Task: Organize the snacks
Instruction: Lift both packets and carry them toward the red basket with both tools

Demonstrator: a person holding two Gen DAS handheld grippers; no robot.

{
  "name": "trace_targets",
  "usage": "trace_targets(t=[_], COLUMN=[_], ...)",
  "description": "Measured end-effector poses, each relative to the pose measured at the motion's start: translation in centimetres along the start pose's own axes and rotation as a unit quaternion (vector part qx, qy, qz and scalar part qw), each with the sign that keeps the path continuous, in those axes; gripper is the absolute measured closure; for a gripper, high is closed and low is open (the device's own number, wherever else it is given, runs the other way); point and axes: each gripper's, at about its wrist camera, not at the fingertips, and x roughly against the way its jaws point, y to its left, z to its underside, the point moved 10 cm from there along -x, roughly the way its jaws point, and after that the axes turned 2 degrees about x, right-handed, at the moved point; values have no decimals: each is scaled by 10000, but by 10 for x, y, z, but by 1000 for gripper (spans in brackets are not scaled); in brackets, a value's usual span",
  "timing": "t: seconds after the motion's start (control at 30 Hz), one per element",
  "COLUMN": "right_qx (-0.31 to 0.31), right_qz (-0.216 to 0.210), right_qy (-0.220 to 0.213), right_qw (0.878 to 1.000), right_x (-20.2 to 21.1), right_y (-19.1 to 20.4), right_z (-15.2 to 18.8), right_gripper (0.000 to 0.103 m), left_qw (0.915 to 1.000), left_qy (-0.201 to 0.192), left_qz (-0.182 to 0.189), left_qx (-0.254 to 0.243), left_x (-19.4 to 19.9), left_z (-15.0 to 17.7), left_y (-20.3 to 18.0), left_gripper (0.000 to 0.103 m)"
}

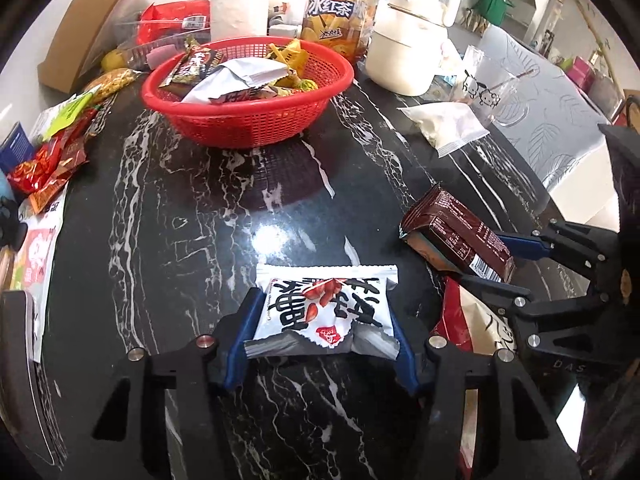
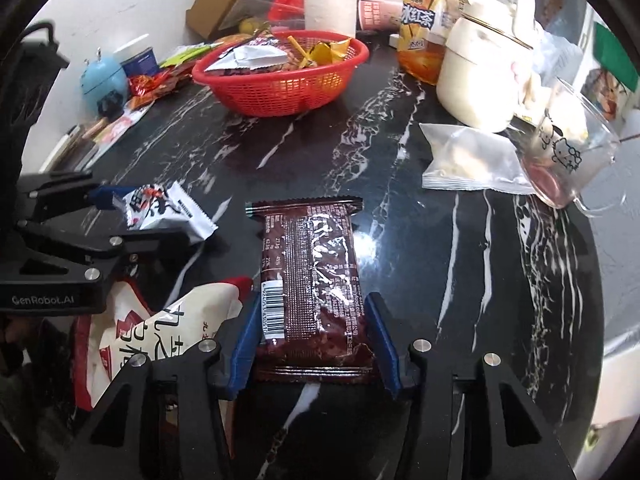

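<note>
A white snack packet (image 1: 326,312) with black characters and red nuts printed on it sits between the blue pads of my left gripper (image 1: 325,304), which is shut on its sides. From the right wrist view the left gripper (image 2: 140,216) holds that packet (image 2: 168,208) at the left. My right gripper (image 2: 314,300) is shut on a long dark brown snack packet (image 2: 312,264). In the left wrist view that brown packet (image 1: 460,236) hangs tilted in the right gripper (image 1: 486,258). A red mesh basket (image 1: 248,120) (image 2: 280,88) with several snacks in it stands farther back on the black marble table (image 1: 200,220).
A white and red bag (image 2: 160,328) lies under and between the grippers. A clear packet (image 2: 472,160), a cartoon glass cup (image 2: 568,160), a cream kettle (image 2: 480,76) and an iced tea bottle (image 2: 424,28) stand at the right and back. Loose snack wrappers (image 1: 52,160) pile at the left edge.
</note>
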Motion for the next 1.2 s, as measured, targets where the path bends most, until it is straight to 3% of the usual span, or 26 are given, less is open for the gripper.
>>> trace_targets(t=[0.67,0.77,0.83,0.97,1.1,1.13,1.2], right_qx=[84,126,111,142,157,136,86], right_qz=[-231,-201,-265,-277,-213,-108,91], right_qy=[-816,-643,-408,-102,-119,-128,-97], right_qw=[9964,9977,9988,9995,9996,9998,9999], right_x=[53,46,36,21,19,18,13], right_y=[20,22,23,23,23,20,12], right_z=[-28,-26,-20,-12,-17,-19,-20], right_gripper=[58,60,70,70,57,43,33], left_qw=[9970,9970,9973,9981,9983,9983,9983], left_qy=[-777,-770,-725,-604,-538,-530,-514], left_qz=[54,68,57,40,71,65,25], left_qx=[-49,-20,-4,88,217,236,261], left_x=[59,60,58,51,47,46,44], left_z=[-24,-22,-19,-14,-13,-13,-14], left_y=[-4,-4,-2,3,8,10,13], left_gripper=[46,46,46,46,46,46,46])
